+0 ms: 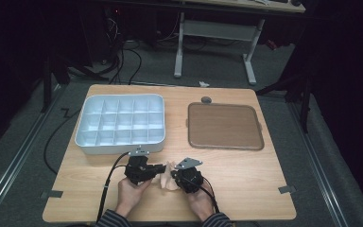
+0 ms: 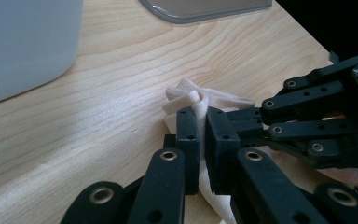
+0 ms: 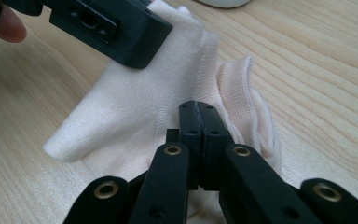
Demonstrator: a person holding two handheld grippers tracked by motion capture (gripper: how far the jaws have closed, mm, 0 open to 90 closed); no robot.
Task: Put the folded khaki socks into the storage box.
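Observation:
A pale cream sock [image 1: 167, 178] lies bunched on the wooden table [image 1: 246, 175] near its front edge, between my two grippers. My left gripper [image 1: 163, 168] comes in from the left and is shut on a raised fold of the sock [image 2: 219, 99]; fabric shows between its jaws [image 2: 199, 116]. My right gripper [image 1: 173, 175] comes in from the right, and its jaws [image 3: 199, 108] are pressed together on a ridge of the sock [image 3: 135, 107]. The grippers' tips nearly meet over the sock. In the right gripper view a jaw of the left gripper [image 3: 112, 25] rests on the sock's far part.
A white tray [image 1: 118, 147] divided into several compartments stands at the back left, close behind the left gripper. A brown flat tray [image 1: 224, 126] lies at the back right, with a small grey round piece [image 1: 206, 100] behind it. Cables trail off the table's front.

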